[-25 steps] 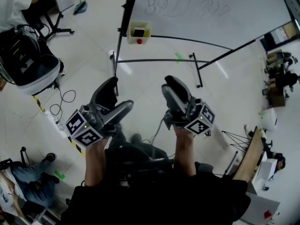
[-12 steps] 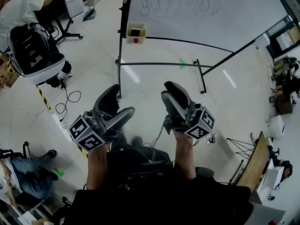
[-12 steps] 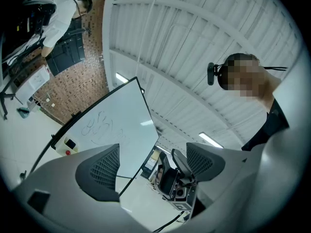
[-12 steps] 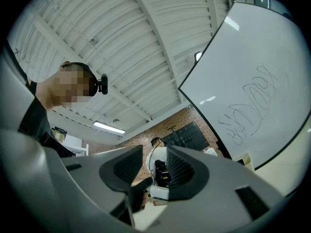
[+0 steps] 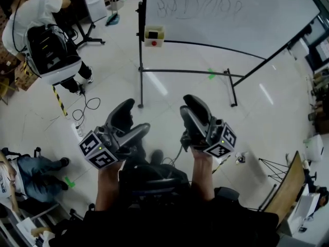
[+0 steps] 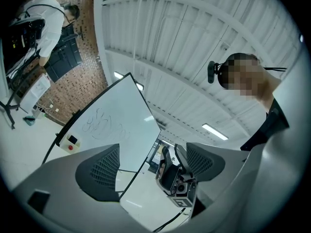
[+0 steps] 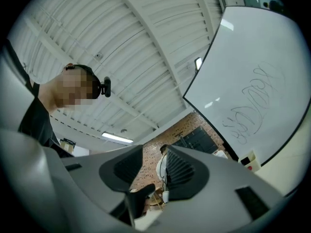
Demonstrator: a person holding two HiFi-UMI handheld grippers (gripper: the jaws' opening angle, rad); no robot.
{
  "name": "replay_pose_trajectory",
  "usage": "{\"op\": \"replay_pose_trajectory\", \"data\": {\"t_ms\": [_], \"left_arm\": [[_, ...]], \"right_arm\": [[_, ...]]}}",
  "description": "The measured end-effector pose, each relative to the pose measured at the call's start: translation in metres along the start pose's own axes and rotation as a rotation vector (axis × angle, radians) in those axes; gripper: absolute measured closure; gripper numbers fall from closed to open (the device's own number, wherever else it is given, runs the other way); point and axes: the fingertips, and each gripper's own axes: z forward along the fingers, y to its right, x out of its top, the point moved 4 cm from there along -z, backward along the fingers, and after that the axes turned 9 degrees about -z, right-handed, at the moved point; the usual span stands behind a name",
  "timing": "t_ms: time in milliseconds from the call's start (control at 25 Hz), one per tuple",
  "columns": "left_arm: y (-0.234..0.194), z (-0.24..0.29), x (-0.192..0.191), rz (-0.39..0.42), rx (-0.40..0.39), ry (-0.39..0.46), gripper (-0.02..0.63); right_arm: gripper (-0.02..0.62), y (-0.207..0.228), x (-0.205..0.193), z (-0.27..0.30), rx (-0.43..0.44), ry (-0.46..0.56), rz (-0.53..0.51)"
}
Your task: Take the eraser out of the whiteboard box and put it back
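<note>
The whiteboard (image 5: 231, 14) stands far ahead on a black frame, with scribbles along its top. On its left post hangs a pale box (image 5: 154, 35) with a red dot; the black eraser (image 5: 153, 34) sits in it. The box also shows in the left gripper view (image 6: 69, 142) and the right gripper view (image 7: 249, 160). My left gripper (image 5: 131, 118) (image 6: 153, 161) and right gripper (image 5: 191, 108) (image 7: 154, 166) are side by side in front of my body, tilted upward and well short of the board. Both are open with nothing between their jaws.
The whiteboard stand's legs (image 5: 140, 104) reach onto the white floor. At upper left a person in a white shirt (image 5: 31, 14) bends over a black and white machine (image 5: 51, 55). A cable (image 5: 85, 109) lies on the floor. Someone sits at lower left (image 5: 31, 171). Desks (image 5: 288, 189) line the right.
The whole scene has slid down and right in the head view, and the stand looks a little nearer. Both grippers keep the same pose before my body, jaws unchanged.
</note>
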Motion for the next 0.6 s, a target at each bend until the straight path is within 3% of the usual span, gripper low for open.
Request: {"op": "replay_pose_trajectory", "data": {"t_ms": [160, 600], "left_arm": [[0.007, -0.006, -0.002, 0.013, 0.000, -0.008, 0.178], [0.018, -0.027, 0.026, 0.003, -0.106, -0.032, 0.178]], "right_arm": [[0.419, -0.007, -0.002, -0.006, -0.002, 0.014, 0.003], [0.419, -0.044, 0.003, 0.018, -0.045, 0.034, -0.085]]}}
